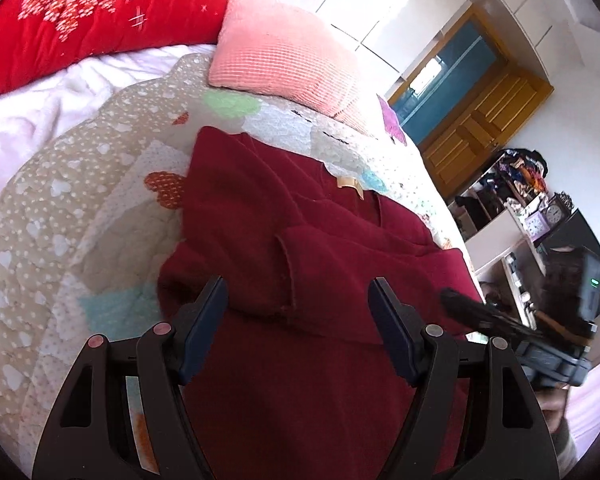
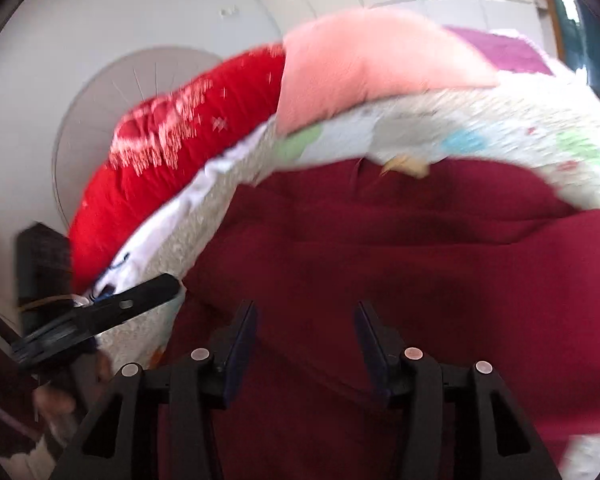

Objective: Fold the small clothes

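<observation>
A bedroom with white cupboard doors (image 1: 380, 4) holds a bed under a patchwork quilt (image 1: 100, 184), with a red duvet (image 1: 72, 12) and a pink pillow (image 1: 284, 56) at its head. A dark red garment (image 1: 300, 264) lies partly folded on the quilt, a tan label (image 1: 350, 183) at its collar. The left gripper (image 1: 298, 300) hovers above it, jaws wide and empty; the right gripper (image 2: 306, 322) hangs over the same cloth, jaws parted with nothing between them.
</observation>
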{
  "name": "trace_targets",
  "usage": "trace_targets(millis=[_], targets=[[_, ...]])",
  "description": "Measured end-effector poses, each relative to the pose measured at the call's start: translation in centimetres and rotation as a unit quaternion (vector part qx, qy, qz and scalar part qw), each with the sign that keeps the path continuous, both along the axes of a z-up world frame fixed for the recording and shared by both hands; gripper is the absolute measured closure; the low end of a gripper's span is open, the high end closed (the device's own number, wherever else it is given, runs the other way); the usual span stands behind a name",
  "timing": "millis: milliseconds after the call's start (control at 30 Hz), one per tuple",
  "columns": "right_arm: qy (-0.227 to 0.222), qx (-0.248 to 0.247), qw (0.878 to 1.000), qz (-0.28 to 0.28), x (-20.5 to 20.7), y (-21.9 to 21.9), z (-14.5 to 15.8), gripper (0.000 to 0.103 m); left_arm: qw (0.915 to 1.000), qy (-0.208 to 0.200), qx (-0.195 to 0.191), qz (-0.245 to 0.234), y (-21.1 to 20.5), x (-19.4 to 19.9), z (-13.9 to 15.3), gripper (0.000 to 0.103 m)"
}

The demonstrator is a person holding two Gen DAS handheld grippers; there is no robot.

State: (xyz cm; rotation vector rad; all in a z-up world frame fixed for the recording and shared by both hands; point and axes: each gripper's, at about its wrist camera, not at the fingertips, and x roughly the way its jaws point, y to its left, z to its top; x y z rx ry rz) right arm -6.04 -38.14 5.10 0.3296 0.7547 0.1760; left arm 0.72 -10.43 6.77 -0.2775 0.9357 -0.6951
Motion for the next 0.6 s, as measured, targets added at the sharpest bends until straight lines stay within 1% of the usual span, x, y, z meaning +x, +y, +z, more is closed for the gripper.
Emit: trace_targets(millis=[100, 167, 233, 300, 333, 367, 400, 433, 500, 567, 600], targets=[[-0.009, -0.019, 1.000, -0.019, -2.5, -2.3, 1.1, 0.054, 0.9990, -0.004, 0.043, -0.010, -2.1, 0.2, -0.2, 0.030], [-0.015, -0.029, 0.999, -0.040, -4.7, -4.1, 1.7, 0.054, 0.9980, 0.009, 0.062, 0.001, -3.3, 0.8, -0.9, 0.030], [-0.020, -0.033, 0.997, -0.066, -6.1, -5.8, 1.8, 0.054, 0.9973, 0.028, 0.068, 0.001, -4.6, 1.6, -1.5, 0.030], [-0.017, -0.028, 0.995, -0.098, -7.2, -7.7, 1.6, 0.054, 0.9972, 0.031, 0.069, -0.003, -5.9, 1.8, -1.8, 0.032], [-0.009, -0.024, 0.993, -0.118, -7.7, -8.9, 1.2, 0.054, 0.9971, 0.024, 0.072, -0.004, -6.3, 1.7, -1.7, 0.051], [-0.003, -0.025, 0.991, -0.134, -8.0, -9.7, 0.9, 0.054, 0.9968, 0.015, 0.078, -0.008, -6.7, 1.5, -1.5, 0.066], [0.004, -0.027, 0.988, -0.150, -8.2, -10.3, 0.8, 0.054, 0.9952, 0.002, 0.095, -0.024, -7.6, 1.2, -1.1, 0.086], [0.007, -0.028, 0.986, -0.166, -8.3, -11.0, 0.5, 0.054, 0.9940, -0.011, 0.103, -0.036, -8.1, 1.1, -0.5, 0.086], [0.016, -0.026, 0.981, -0.192, -8.6, -12.2, 0.2, 0.054, 0.9929, -0.041, 0.104, -0.041, -8.7, 0.8, 1.4, 0.088], [0.024, -0.020, 0.979, -0.201, -8.5, -12.6, 0.2, 0.054, 0.9922, -0.068, 0.095, -0.043, -8.7, 1.0, 3.8, 0.088], [0.020, -0.019, 0.980, -0.198, -8.4, -12.5, 0.4, 0.054, 0.9914, -0.086, 0.092, -0.035, -8.3, 1.2, 5.0, 0.088]])
